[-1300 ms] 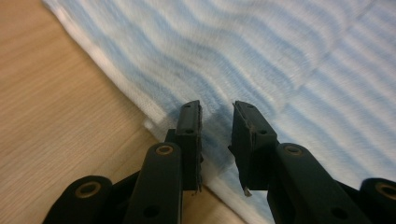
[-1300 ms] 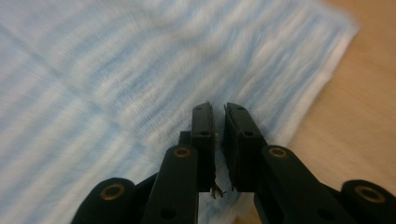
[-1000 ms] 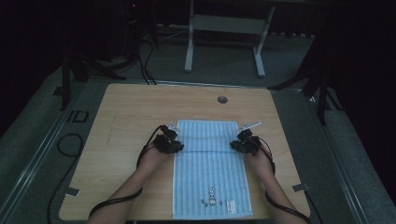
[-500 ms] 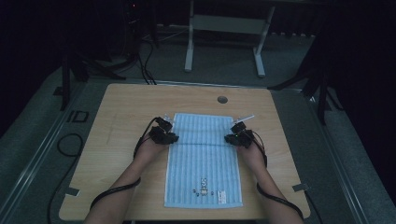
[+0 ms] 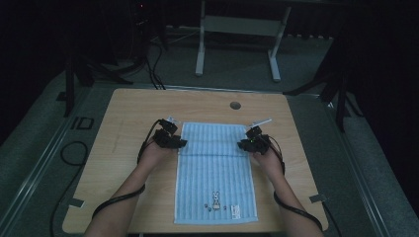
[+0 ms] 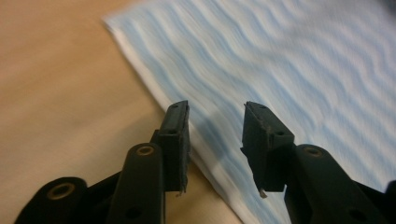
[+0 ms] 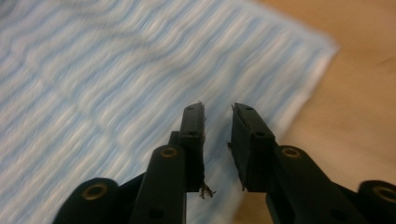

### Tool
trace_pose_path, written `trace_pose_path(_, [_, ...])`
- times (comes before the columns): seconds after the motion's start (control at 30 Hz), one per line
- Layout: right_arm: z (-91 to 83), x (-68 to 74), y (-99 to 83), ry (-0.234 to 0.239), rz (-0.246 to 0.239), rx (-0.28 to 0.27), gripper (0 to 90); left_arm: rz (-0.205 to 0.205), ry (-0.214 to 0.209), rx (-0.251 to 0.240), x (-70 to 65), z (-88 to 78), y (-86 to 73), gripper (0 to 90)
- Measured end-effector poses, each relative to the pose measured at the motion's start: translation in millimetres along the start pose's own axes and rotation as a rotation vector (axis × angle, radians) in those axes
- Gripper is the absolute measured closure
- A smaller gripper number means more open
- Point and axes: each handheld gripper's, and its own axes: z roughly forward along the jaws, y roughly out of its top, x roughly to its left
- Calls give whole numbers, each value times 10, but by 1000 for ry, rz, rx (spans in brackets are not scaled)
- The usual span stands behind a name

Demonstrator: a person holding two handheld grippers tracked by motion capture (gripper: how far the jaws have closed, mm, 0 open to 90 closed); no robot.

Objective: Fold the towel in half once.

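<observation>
A light blue striped towel (image 5: 216,168) lies flat along the middle of the wooden table (image 5: 123,123), with a small rabbit print (image 5: 216,197) near its front end. My left gripper (image 5: 179,143) hovers at the towel's left edge, towards the far end. Its jaws have just been opening; they stand apart over the towel's hem (image 6: 280,56), and the left gripper (image 6: 216,109) holds nothing. My right gripper (image 5: 242,144) is at the right edge, level with the left one. Its jaws have also just been opening, and the right gripper (image 7: 218,109) stands empty above the towel (image 7: 93,70).
A round cable hole (image 5: 235,105) sits in the table near its far edge. Black cables trail from both grippers along the forearms. Beyond the table a metal stand (image 5: 237,24) rests on the dark floor, and more cables (image 5: 148,69) lie at the back left.
Both hands and the towel have shifted a little away from the person. The towel's front end now lies on the table, back from the near edge.
</observation>
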Motion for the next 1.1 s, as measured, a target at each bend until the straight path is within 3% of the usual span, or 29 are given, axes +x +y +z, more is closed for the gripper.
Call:
trace_pose_path(0.1, [-63,-121,137,-20,23,-10,702,-32,4,-5,108,17,119,568])
trace_pose_path(0.2, [-56,-284,253,-8,56,-6,630,-62,19,-3,197,80,209,522])
trace_pose_path(0.23, [-35,-328,281,10,67,7,614,-72,28,-3,227,110,234,495])
trace_pose_path(0.37, [98,-491,395,-13,114,61,591,-125,27,-22,318,234,288,473])
trace_pose_path(0.57, [289,-621,483,-61,154,102,553,-139,52,-14,398,397,329,473])
trace_pose_path(0.67, [363,-693,501,-53,210,104,545,-160,52,-12,440,453,366,474])
trace_pose_path(0.8, [448,-675,510,-63,195,131,548,-154,47,-2,453,522,402,477])
trace_pose_path(0.93, [528,-573,540,-97,115,152,569,-126,62,14,424,576,425,514])
trace_pose_path(1.0, [541,-534,546,-118,99,146,647,-116,63,14,409,590,435,565])
trace_pose_path(1.07, [545,-491,557,-110,95,147,782,-116,42,21,386,607,450,626])
trace_pose_path(1.1, [549,-469,566,-104,90,154,821,-121,26,31,371,617,458,716])
